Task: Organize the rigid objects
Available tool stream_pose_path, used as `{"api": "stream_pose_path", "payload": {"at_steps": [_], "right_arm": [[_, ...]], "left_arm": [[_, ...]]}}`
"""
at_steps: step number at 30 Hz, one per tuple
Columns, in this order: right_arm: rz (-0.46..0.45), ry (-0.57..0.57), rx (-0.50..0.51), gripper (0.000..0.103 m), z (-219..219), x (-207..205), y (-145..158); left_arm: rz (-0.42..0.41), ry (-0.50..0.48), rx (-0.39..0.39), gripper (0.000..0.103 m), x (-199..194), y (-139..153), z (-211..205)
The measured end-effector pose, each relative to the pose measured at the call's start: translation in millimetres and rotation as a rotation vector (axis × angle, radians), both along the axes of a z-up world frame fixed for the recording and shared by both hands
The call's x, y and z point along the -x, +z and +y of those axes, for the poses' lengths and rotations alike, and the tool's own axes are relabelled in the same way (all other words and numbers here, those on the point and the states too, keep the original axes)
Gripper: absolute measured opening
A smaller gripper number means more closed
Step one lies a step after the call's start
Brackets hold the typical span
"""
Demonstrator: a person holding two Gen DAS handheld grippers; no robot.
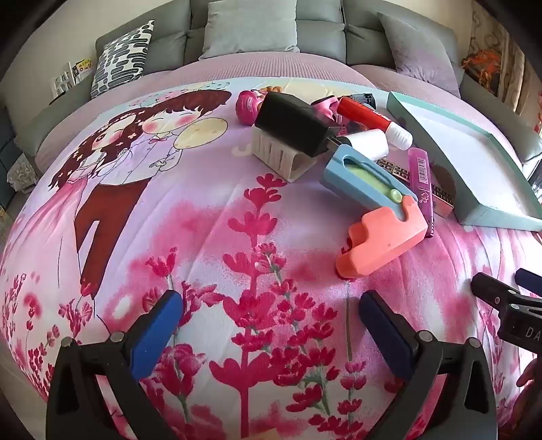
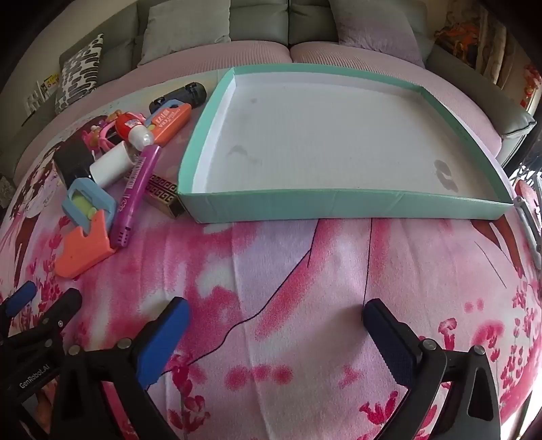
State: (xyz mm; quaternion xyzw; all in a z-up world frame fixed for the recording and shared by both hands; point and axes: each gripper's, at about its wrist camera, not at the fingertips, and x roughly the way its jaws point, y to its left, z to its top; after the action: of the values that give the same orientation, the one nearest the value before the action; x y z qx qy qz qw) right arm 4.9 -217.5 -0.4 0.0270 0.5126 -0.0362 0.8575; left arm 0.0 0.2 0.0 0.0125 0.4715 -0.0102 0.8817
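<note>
Surface: everything sits on a pink floral blanket (image 2: 305,270) with a cartoon couple printed on it, grey sofa (image 1: 257,23) behind.
Landmark: the shallow teal tray (image 2: 338,203), white inside, nothing in it as far as I can see.
Pile: all the loose stuff is bunched up just off the tray's left side.
Purple marker (image 2: 137,189): lies lengthwise, near the tray's left wall, cap end toward the camera.
Patterned box (image 2: 164,196): small black-and-gold thing, wedged between the marker and the tray's front-left corner, pretty much touching the tray.
Blue and orange toy (image 1: 376,210): blue body with a green window, chunky orange block on its near end, left of the marker and the closest piece to the grippers.
Red bottle (image 1: 372,118): red body, white cap, lying on the pile further back, left of the tray.
White roll (image 1: 367,145): short white cylinder, just beside the blue toy's far end.
Black block (image 1: 294,122): rests tilted on a cream ribbed stand (image 1: 284,159), far left of the tray.
Orange case (image 2: 171,120): near the tray's back-left corner, with a black cylinder (image 2: 189,93) behind it.
Pink figure (image 1: 249,105): at the back of the pile, partly hidden.
Left gripper (image 1: 271,325): fingers wide apart, holding nothing, hovering over the blanket short of the pile.
Right gripper (image 2: 276,335): fingers also spread apart and empty, hovering over the blanket in front of the tray's near wall.
</note>
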Motion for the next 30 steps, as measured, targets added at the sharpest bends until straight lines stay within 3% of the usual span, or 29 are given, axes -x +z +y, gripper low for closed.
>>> {"api": "stream_pose_path", "payload": {"at_steps": [30], "right_arm": [[0.001, -0.002, -0.002, 0.103, -2.0, -0.4, -0.9]], "left_arm": [[-0.022, -0.005, 0.008, 0.103, -8.8, -5.7, -1.1]]}}
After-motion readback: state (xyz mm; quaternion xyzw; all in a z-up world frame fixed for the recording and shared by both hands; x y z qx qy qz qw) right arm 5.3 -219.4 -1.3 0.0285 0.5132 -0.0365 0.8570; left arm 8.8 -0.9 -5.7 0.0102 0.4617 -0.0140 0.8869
